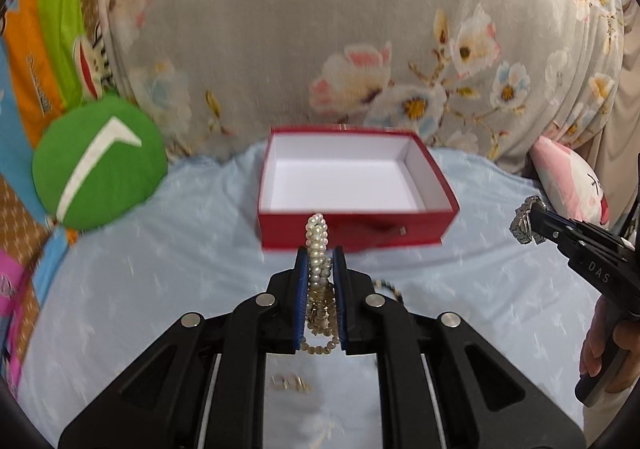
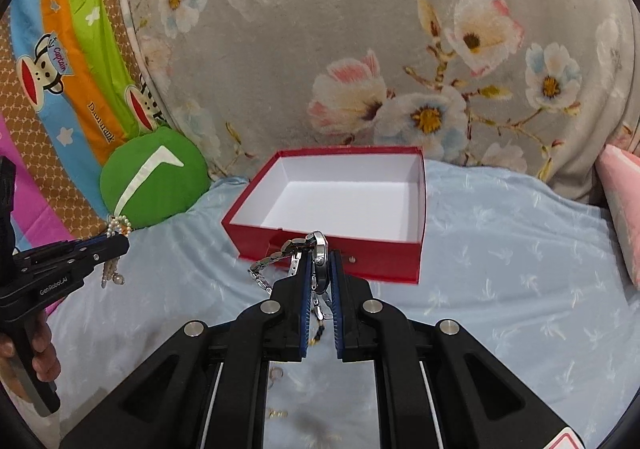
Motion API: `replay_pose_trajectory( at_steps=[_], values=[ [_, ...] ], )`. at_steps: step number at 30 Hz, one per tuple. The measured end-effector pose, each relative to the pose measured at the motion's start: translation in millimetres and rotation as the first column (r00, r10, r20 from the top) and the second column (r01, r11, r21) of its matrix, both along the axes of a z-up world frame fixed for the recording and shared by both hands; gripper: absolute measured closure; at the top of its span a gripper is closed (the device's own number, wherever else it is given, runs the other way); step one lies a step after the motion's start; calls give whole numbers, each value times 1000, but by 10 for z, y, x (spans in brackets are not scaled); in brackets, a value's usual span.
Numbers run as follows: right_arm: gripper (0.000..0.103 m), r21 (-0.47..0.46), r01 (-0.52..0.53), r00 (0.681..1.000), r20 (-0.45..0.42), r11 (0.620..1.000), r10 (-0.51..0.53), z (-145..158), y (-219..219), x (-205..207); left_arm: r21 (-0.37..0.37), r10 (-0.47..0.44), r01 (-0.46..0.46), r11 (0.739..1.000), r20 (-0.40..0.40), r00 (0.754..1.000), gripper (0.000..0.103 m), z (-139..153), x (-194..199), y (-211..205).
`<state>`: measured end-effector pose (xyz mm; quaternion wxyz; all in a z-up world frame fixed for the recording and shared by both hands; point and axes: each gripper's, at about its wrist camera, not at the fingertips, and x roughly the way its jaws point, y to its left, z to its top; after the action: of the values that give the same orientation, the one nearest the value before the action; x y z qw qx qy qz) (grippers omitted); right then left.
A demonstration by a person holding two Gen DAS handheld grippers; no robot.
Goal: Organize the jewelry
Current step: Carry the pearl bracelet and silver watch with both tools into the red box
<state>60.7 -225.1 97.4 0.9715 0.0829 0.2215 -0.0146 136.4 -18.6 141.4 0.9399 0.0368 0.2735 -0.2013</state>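
Note:
An open red box (image 1: 356, 227) with a white, bare inside stands on the light blue sheet, straight ahead in both wrist views (image 2: 332, 253). My left gripper (image 1: 320, 255) is shut on a white pearl bracelet (image 1: 317, 245), lifted just short of the box's near wall, with gold chain hanging below the pearls. My right gripper (image 2: 321, 261) is shut on a silver metal wristwatch (image 2: 318, 253), whose band (image 2: 268, 263) droops to the left. Each gripper also shows in the other's view: the right gripper (image 1: 528, 225) with the watch, the left gripper (image 2: 118, 235) with the pearls.
A large grey floral cushion (image 1: 320, 29) rises behind the box. A round green cushion (image 1: 100, 163) lies to its left, a pink pillow (image 1: 568, 185) to its right. Small gold pieces (image 1: 290, 385) and rings (image 2: 276, 375) lie on the sheet (image 2: 500, 269) under the grippers. A hand (image 2: 40, 349) grips each handle.

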Motion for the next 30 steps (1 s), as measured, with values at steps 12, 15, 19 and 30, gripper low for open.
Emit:
replay_pose_trajectory(
  at_steps=[12, 15, 19, 30],
  values=[
    [95, -12, -3, 1000, 28, 1000, 4, 410, -206, 1062, 10, -5, 3, 1000, 129, 992, 92, 504, 927, -489],
    [95, 4, 2, 1000, 11, 1000, -2, 339, -271, 1330, 6, -6, 5, 1000, 122, 993, 92, 480, 1222, -622],
    [95, 20, 10, 1000, -30, 1000, -9, 185, -335, 1679, -11, -12, 13, 1000, 75, 997, 92, 370, 1626, -753],
    [95, 63, 23, 986, -166, 998, -12, -351, -499, 2465, 62, -12, 12, 998, 1, 1000, 92, -138, 2343, -1095]
  ],
)
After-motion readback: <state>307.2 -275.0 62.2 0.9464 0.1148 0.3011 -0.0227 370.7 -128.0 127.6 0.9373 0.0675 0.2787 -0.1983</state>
